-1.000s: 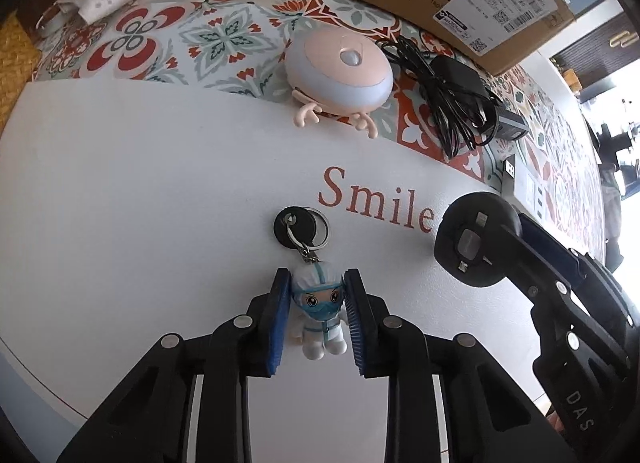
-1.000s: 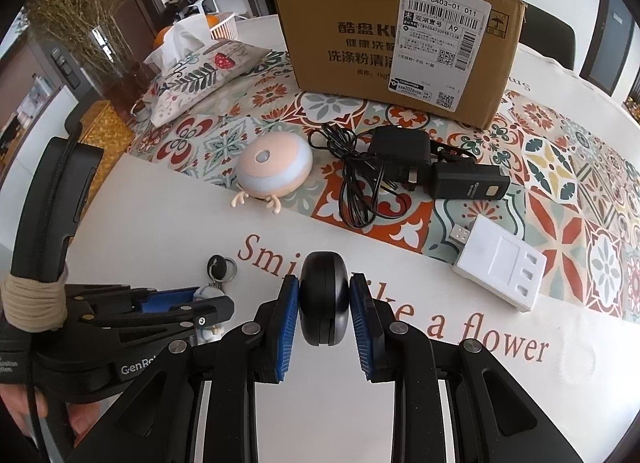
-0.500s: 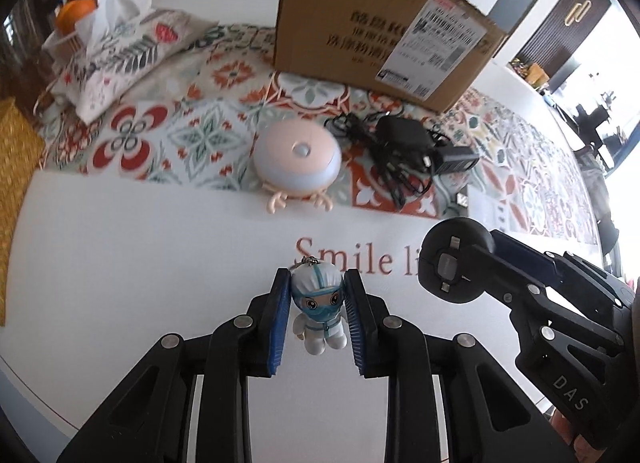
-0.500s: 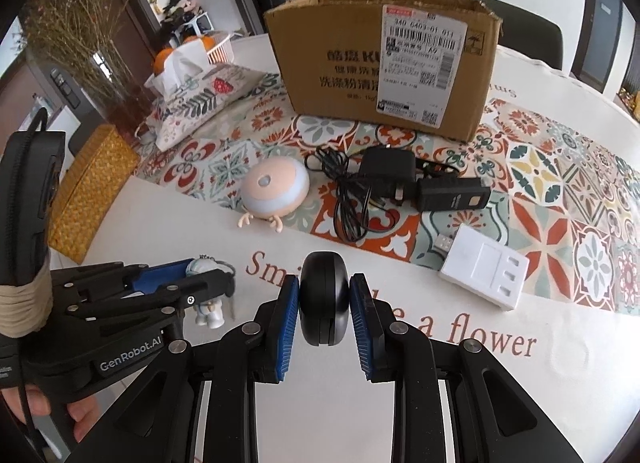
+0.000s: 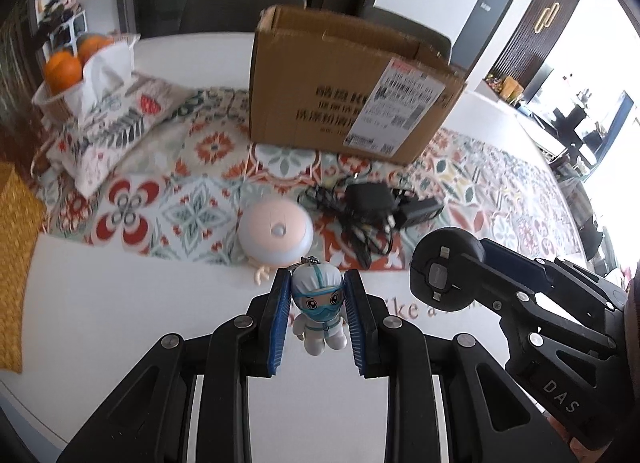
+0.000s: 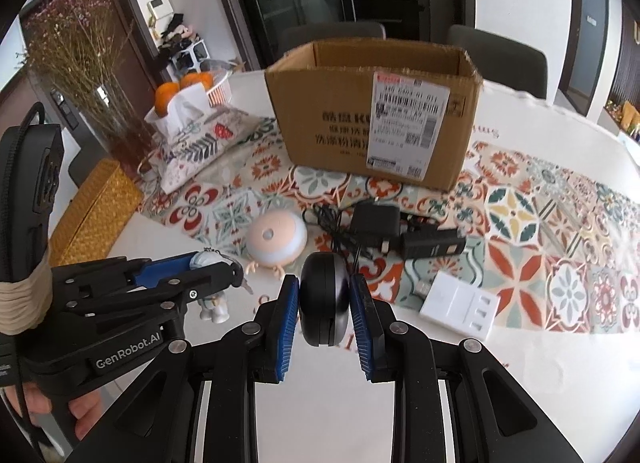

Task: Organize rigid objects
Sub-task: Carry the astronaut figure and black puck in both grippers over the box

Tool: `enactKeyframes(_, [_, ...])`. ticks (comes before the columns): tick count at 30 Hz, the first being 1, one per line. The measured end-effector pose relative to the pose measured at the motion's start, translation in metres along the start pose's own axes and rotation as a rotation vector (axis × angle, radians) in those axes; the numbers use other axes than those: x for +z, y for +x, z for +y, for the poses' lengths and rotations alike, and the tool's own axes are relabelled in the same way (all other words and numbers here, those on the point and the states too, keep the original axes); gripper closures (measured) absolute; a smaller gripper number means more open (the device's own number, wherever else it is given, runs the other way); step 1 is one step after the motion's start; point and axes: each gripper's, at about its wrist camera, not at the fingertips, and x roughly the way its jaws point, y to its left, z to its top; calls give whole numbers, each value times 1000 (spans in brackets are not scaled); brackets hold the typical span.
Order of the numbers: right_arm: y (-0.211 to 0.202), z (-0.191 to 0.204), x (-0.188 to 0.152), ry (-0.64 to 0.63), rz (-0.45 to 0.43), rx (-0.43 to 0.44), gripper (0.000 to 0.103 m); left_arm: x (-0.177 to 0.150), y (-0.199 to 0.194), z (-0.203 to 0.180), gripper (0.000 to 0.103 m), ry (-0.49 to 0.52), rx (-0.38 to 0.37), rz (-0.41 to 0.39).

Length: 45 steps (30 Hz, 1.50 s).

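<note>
1. The cardboard box (image 6: pixel 374 119) is seen open-topped at the far side of the patterned runner (image 6: pixel 516 219). It is judged to be the likely container for the loose items. Only a strip of its inner wall is shown, so what it holds cannot be told.

2. The tangled black charger with its cable (image 6: pixel 374 225) is left on the runner just in front of the box, untouched; this item is judged still to be sorted.

3. The round pink night light (image 6: pixel 277 238) is seen on the runner's near edge, beside the charger, not yet collected.

4. The white USB hub (image 6: pixel 460 305) is left lying flat at the runner's near edge, to the right of the charger, also still to be handled.

5. The black round disc (image 6: pixel 323 299) is clamped edge-on between the pads of the right gripper (image 6: pixel 325 305) and is held clear of the white tablecloth (image 5: pixel 120 323).

6. The small figure keychain (image 5: pixel 320 309) is pinched at the head by the left gripper (image 5: pixel 319 317), its legs hanging free above the cloth.

7. Overall, two items are judged to be picked up but not yet delivered, and three are left on the table; the task is taken as early to midway.
</note>
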Motion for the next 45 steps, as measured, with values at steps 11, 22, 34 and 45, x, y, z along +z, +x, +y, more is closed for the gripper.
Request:
enactKeyframes(11, [-24, -5, 32, 3, -116, -37, 76, 39, -25, -12, 76, 74, -15, -117])
enactKeyframes(22, [-39, -11, 64, 6, -211, -59, 76, 79, -38, -24, 76, 119, -36, -195])
enactKeyframes(34, [-49, -18, 111, -29, -306, -82, 76, 133, -48, -36, 76, 184, -32, -278])
enactKeyframes(45, [-47, -28, 163, -57, -369, -114, 77, 190, -44, -42, 76, 226, -15, -328])
